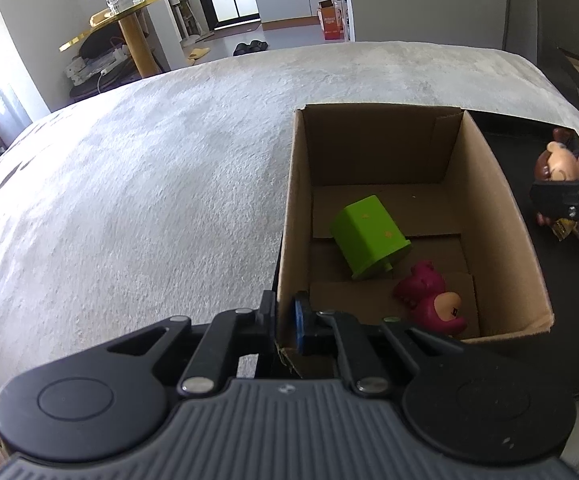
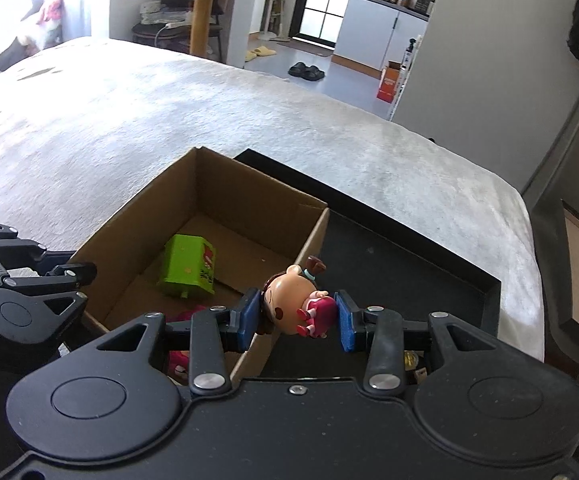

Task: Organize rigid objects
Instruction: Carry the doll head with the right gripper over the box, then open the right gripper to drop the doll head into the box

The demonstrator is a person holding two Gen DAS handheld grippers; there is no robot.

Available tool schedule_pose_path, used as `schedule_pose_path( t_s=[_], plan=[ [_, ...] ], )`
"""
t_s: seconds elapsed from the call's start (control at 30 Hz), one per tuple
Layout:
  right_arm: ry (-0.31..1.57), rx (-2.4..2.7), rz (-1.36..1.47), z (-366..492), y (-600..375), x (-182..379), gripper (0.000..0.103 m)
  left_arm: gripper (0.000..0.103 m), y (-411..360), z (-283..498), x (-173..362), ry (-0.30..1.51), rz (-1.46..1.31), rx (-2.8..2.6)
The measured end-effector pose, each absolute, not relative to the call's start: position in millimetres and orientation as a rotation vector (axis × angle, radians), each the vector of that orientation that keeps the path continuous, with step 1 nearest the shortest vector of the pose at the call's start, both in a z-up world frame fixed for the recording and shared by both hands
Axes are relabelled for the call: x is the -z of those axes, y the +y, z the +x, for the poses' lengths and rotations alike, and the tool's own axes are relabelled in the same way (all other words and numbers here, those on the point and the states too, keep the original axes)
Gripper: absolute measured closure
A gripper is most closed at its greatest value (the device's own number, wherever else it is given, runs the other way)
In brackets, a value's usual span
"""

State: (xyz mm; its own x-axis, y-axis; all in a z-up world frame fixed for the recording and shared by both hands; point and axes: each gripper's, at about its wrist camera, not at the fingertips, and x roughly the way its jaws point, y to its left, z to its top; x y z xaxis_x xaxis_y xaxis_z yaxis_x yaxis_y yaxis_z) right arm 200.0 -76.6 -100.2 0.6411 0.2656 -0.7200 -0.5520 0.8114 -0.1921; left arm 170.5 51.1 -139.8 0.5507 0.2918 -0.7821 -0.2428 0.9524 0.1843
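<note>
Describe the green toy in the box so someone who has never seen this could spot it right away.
On the grey bed sits an open cardboard box beside a black tray. On the box floor lie two toys: the green block, tipped on its side, and a pink figure nearer the camera. The block alone is boxy and bright lime green.

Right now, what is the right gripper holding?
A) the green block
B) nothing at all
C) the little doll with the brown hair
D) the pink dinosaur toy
C: the right gripper has its blue pads pressed on either side of the little doll, while the green block and the pink dinosaur toy lie inside the cardboard box.
</note>
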Motion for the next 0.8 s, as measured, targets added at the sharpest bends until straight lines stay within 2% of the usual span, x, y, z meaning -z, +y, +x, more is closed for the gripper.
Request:
schedule_pose_path(
  t_s=[0.5,0.53,0.6,0.8],
  plan=[
    [0.707,-0.519,-0.466,211,-45,102,0.063,0.094,58,171,143,0.939,0.037,-0.307],
    [0.701,-0.515,-0.466,212,-44,102,0.062,0.094,58,171,143,0.940,0.036,-0.308],
    [0.694,-0.506,-0.483,212,-43,103,0.050,0.094,57,171,143,0.942,0.036,-0.308],
    [0.715,-0.500,-0.473,206,-56,109,0.050,0.094,53,172,145,0.949,0.057,-0.315]
  ],
)
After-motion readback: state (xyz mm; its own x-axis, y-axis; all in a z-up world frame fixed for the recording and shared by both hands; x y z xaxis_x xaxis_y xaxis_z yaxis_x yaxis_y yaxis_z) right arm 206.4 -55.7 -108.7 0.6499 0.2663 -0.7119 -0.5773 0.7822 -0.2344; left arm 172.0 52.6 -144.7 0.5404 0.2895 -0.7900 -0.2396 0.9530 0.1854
